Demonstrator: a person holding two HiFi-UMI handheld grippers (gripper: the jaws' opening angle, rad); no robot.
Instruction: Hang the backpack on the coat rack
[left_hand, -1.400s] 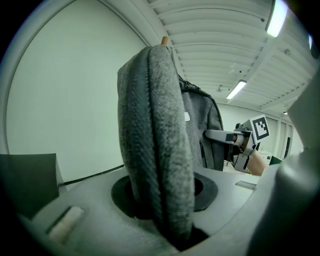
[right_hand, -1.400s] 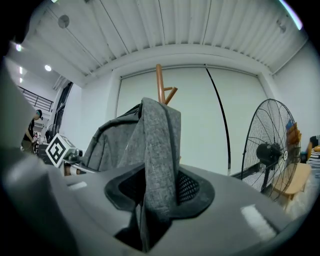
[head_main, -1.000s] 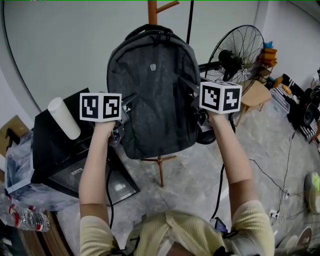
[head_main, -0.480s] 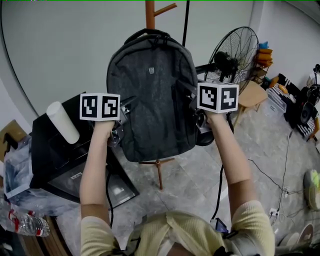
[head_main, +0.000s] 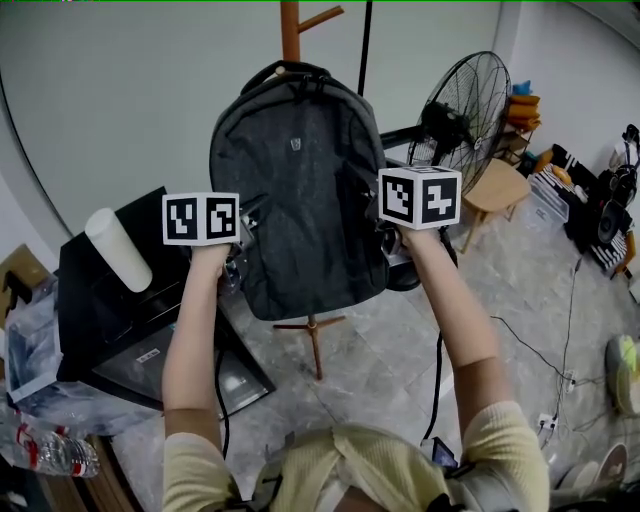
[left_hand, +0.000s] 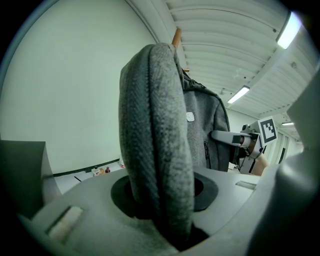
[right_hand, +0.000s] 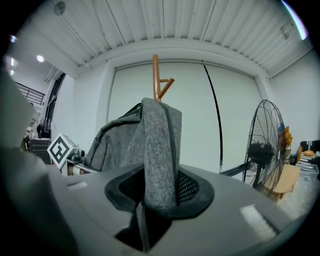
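Observation:
A dark grey backpack (head_main: 295, 190) hangs upright in the air between my two grippers, in front of the wooden coat rack (head_main: 290, 25). My left gripper (head_main: 243, 232) is shut on a fold of the backpack's left side (left_hand: 157, 150). My right gripper (head_main: 388, 228) is shut on a fold of its right side (right_hand: 160, 155). The top handle (head_main: 290, 68) sits close to the rack's pole, just below a side peg (head_main: 322, 17). In the right gripper view the pole (right_hand: 156, 77) and a peg rise behind the bag.
A large standing fan (head_main: 470, 105) is right of the rack. A black box (head_main: 110, 300) with a white roll (head_main: 116, 248) sits at the left. The rack's feet (head_main: 312, 335) spread on the tiled floor. A wooden stool (head_main: 500, 190) and clutter lie at the far right.
Both grippers keep their hold and the backpack stays where it was beside the rack. Only the head view has drifted a little.

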